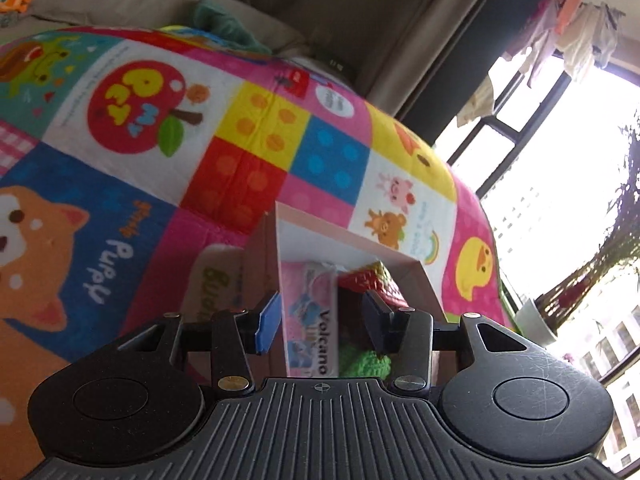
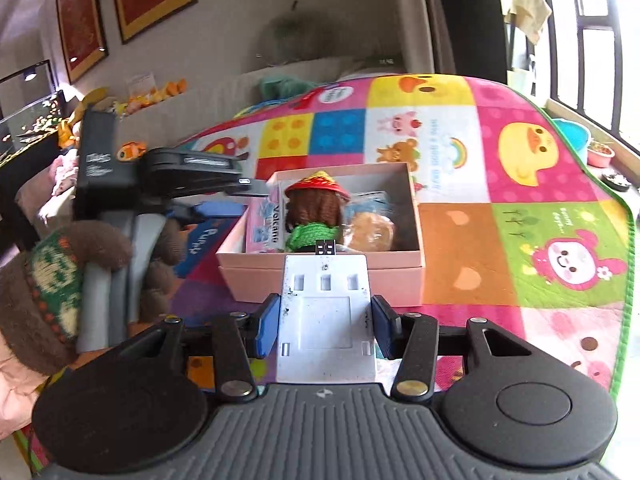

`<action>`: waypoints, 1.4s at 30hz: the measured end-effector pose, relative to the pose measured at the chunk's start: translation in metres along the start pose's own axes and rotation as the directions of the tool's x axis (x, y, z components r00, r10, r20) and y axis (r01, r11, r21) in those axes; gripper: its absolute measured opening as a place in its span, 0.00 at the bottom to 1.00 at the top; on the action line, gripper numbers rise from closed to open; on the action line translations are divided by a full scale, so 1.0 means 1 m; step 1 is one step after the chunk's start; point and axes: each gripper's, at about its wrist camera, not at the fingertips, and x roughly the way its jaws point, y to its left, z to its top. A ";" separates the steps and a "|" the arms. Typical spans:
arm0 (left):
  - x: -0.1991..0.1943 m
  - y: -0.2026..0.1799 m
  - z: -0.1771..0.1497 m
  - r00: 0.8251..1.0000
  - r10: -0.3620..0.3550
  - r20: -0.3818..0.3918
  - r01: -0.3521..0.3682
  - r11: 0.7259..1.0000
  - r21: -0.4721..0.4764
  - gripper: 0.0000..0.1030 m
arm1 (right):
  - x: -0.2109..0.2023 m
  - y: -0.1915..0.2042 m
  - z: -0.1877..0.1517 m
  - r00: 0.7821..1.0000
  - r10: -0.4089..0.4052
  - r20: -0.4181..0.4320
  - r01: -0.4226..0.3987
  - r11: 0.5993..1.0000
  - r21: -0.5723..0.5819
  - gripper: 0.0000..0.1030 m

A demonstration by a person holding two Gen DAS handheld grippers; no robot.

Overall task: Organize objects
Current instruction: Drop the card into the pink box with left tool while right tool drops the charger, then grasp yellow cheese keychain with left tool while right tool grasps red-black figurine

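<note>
A pink cardboard box [image 2: 320,276] sits on a colourful play mat [image 2: 520,184]. Inside it are a knitted doll with a red hat and green scarf [image 2: 316,208], a "Volcano" booklet [image 2: 266,220] and a bun in a clear wrapper [image 2: 370,230]. My right gripper [image 2: 325,326] is shut on a white flat plastic device with a USB plug [image 2: 325,312], held just in front of the box. My left gripper [image 1: 320,316] is open at the box's left wall [image 1: 280,248], one finger on each side of it; it shows in the right wrist view [image 2: 216,184].
A brown knitted plush with a green patterned band [image 2: 52,276] lies at the left, by the operator's arm. A sofa with soft toys [image 2: 152,96] stands behind the mat. Windows and plant pots [image 2: 600,156] are on the right. A "Building" card [image 1: 212,284] lies beside the box.
</note>
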 end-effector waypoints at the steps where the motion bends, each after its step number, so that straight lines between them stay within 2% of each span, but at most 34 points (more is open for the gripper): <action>1: -0.006 0.002 0.002 1.000 0.004 0.018 -0.004 1.000 0.000 0.47 | 0.002 -0.001 0.001 1.000 -0.001 -0.001 0.001 1.000 0.001 0.46; 4: -0.023 0.008 0.007 0.999 0.002 0.041 -0.002 1.000 0.012 0.46 | 0.008 0.003 0.006 1.000 -0.001 -0.003 0.001 1.000 -0.010 0.46; 7: -0.044 0.014 -0.001 1.000 -0.024 0.018 0.023 0.998 0.059 0.46 | 0.012 0.005 0.017 1.000 -0.008 0.017 0.008 1.000 -0.028 0.46; 11: -0.070 0.028 -0.030 0.999 -0.048 -0.022 0.051 0.987 0.154 0.46 | 0.023 0.004 0.043 0.999 -0.035 0.025 0.036 0.998 -0.046 0.46; 14: -0.084 0.047 -0.050 0.997 -0.044 -0.056 0.052 0.987 0.150 0.46 | 0.041 0.005 0.071 1.000 -0.031 0.003 0.031 0.999 -0.035 0.46; 16: -0.093 0.060 -0.060 0.996 -0.048 -0.075 0.058 0.990 0.129 0.45 | 0.057 0.007 0.092 1.000 -0.014 -0.018 0.014 1.000 0.004 0.46; 21: -0.116 0.083 -0.065 0.995 -0.061 -0.072 0.067 0.994 0.085 0.45 | 0.102 0.004 0.139 0.999 0.026 -0.042 -0.018 0.982 0.188 0.46; 23: -0.124 0.091 -0.063 0.997 -0.059 -0.059 0.064 0.995 0.081 0.45 | 0.116 0.004 0.153 0.999 -0.025 -0.025 0.030 0.975 0.222 0.46; 26: -0.133 0.101 -0.060 0.998 -0.055 -0.042 0.058 0.996 0.074 0.45 | 0.133 0.010 0.166 0.985 -0.170 0.016 0.167 0.979 0.121 0.46; 27: -0.136 0.104 -0.060 0.998 -0.055 -0.037 0.057 0.996 0.069 0.45 | 0.140 0.010 0.169 0.981 -0.194 0.007 0.192 0.977 0.093 0.47; 29: -0.138 0.111 -0.060 0.998 -0.048 -0.032 0.049 0.997 0.053 0.45 | 0.150 0.005 0.170 0.987 -0.159 -0.030 0.160 0.985 0.062 0.47; 31: -0.138 0.116 -0.060 0.999 -0.036 -0.027 0.037 0.998 0.041 0.45 | 0.145 0.001 0.169 0.983 -0.181 -0.010 0.181 0.981 0.069 0.55; 34: -0.139 0.119 -0.058 0.999 -0.030 -0.017 0.031 0.999 0.034 0.45 | 0.122 -0.006 0.169 0.985 -0.166 0.042 0.161 0.982 0.094 0.62; 36: -0.138 0.118 -0.058 0.999 -0.026 -0.018 0.027 0.999 0.031 0.45 | 0.105 -0.010 0.169 0.982 -0.172 0.074 0.164 0.981 0.104 0.69; 42: -0.132 0.103 -0.065 0.999 -0.017 -0.050 0.019 0.999 0.047 0.45 | 0.074 -0.018 0.150 0.983 -0.165 0.078 0.159 0.984 0.080 0.75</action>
